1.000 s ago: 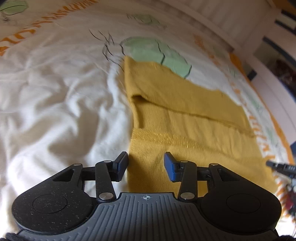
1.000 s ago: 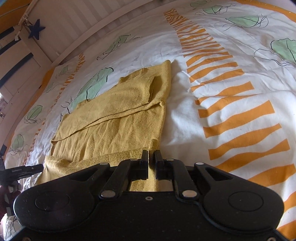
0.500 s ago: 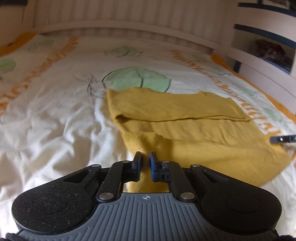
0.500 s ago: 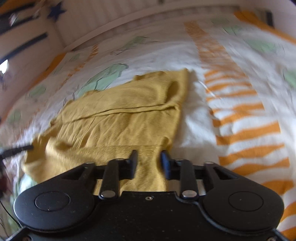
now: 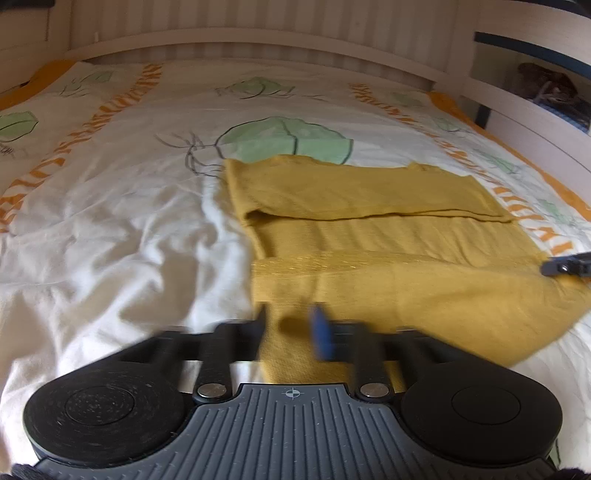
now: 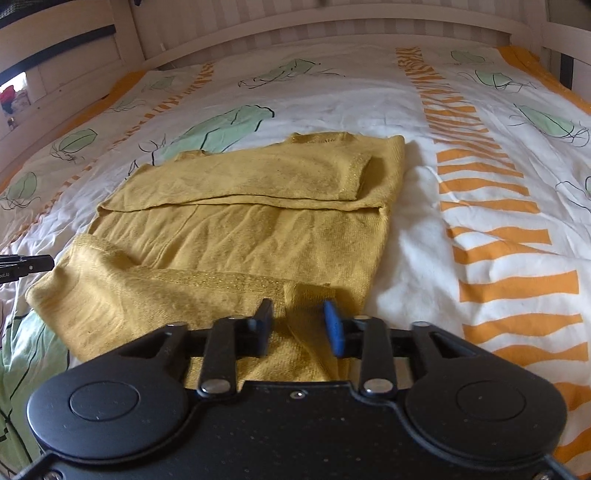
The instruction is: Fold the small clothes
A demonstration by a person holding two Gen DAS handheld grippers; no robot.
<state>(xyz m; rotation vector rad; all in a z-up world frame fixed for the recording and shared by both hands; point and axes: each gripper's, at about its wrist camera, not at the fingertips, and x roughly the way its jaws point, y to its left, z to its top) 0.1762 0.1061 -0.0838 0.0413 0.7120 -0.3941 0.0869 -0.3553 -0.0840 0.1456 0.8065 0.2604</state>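
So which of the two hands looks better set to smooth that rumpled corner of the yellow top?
Probably the right gripper. Its jaws, just opened, stand apart over the puckered near corner of the yellow top. The left gripper, also just opened, sits at the opposite near corner, where the cloth lies flatter.

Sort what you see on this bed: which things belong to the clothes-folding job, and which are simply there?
Belong to the job:
yellow top
left gripper, open
right gripper, open

Simply there:
patterned duvet
slatted headboard
side shelf

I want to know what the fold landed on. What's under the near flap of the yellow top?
More of the same yellow top, lying on the patterned bedcover. Whatever the flap covers is hidden.
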